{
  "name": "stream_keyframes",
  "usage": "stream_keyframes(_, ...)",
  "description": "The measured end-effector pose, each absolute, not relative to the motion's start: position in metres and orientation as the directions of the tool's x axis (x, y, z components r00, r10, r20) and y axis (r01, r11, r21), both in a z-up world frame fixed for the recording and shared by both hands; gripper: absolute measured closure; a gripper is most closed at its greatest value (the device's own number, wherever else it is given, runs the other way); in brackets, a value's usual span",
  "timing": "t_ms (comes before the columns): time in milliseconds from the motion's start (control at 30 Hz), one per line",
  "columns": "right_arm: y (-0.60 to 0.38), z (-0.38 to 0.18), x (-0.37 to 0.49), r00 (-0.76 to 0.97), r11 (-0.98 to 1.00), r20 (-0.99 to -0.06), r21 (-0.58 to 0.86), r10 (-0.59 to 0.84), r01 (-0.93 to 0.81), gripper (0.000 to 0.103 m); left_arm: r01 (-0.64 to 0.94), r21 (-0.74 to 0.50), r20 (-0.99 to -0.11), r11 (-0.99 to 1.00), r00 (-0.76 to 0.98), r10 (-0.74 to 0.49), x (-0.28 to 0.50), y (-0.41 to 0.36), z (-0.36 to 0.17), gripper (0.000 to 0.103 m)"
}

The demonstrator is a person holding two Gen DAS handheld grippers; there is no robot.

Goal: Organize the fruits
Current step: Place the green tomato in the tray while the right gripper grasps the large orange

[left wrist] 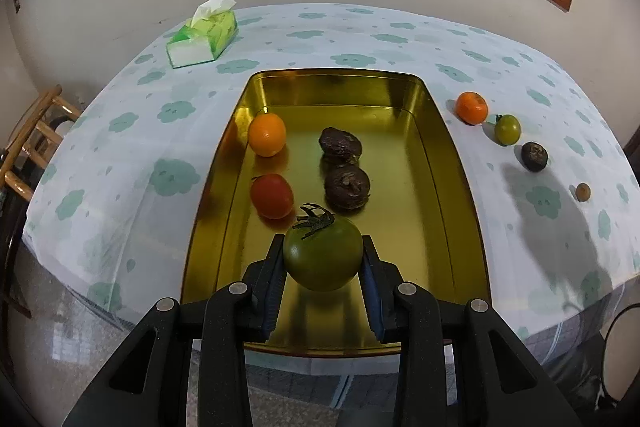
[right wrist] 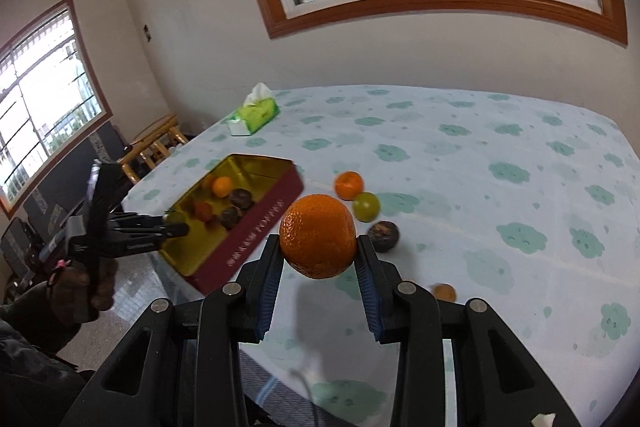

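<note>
My left gripper [left wrist: 322, 255] is shut on a green tomato [left wrist: 322, 254] with a dark stem, held over the near end of the gold tin [left wrist: 448, 147]. In the tin lie an orange [left wrist: 267, 134], a red tomato [left wrist: 272, 195] and two dark wrinkled fruits [left wrist: 340, 146] [left wrist: 346, 187]. My right gripper [right wrist: 318, 247] is shut on an orange [right wrist: 318, 235], held above the table right of the tin [right wrist: 256, 231]. The left gripper [right wrist: 176, 229] shows there, over the tin's near end.
On the tablecloth right of the tin lie an orange [left wrist: 472, 107], a small green tomato [left wrist: 507, 129], a dark fruit [left wrist: 534, 156] and a small brown fruit [left wrist: 583, 192]. A green tissue pack [left wrist: 203, 34] sits at the far left. A wooden chair [left wrist: 32, 143] stands left of the table.
</note>
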State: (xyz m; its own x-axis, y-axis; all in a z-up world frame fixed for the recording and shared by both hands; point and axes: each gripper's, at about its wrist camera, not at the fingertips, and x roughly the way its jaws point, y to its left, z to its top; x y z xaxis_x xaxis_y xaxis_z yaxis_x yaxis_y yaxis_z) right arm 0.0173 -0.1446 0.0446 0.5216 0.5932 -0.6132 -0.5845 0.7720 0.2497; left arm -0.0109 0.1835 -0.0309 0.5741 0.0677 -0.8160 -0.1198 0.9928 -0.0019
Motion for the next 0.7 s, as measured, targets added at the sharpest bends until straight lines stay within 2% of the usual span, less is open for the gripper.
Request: stream_keyframes(700,-0.099,0.042,0.005,0.459,0.731,-0.648,0.231,0.607,-0.642,0.069,-0.061,0.044,-0.802,0.997,0.593,0.072,0.004,0.162,-0.045,0.066)
